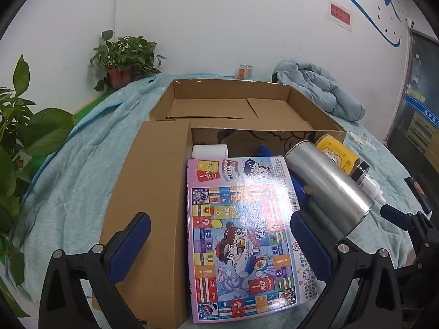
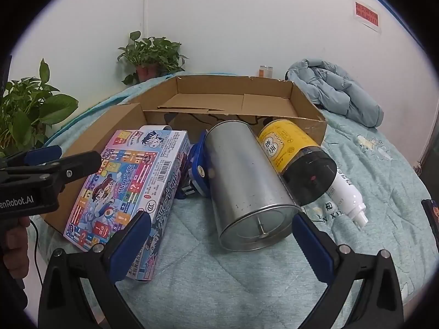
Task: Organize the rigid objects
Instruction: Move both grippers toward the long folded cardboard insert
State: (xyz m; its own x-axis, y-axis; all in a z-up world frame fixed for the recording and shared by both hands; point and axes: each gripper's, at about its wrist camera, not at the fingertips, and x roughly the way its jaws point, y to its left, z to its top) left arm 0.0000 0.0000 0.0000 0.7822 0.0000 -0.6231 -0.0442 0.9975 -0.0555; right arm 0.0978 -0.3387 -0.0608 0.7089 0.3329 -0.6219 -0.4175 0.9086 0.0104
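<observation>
A colourful board-game box point(image 1: 241, 230) point(image 2: 129, 181) lies on the bed, its left part on a cardboard flap point(image 1: 148, 192). A metal can point(image 1: 326, 186) point(image 2: 247, 183) lies on its side to its right, then a yellow-labelled jar with a black lid point(image 2: 296, 159) point(image 1: 337, 156) and a white bottle point(image 2: 348, 200). A blue object point(image 2: 199, 170) sits between box and can. The open cardboard box point(image 1: 233, 104) point(image 2: 233, 101) stands behind. My left gripper point(image 1: 219, 235) is open over the game box. My right gripper point(image 2: 221, 230) is open in front of the can.
A light blue quilt point(image 2: 247, 279) covers the bed. A folded blue jacket point(image 2: 337, 93) lies at the back right. Potted plants point(image 1: 123, 57) stand at the back left, a small can point(image 1: 244, 71) by the wall. A white roll point(image 1: 210, 150) lies behind the game box.
</observation>
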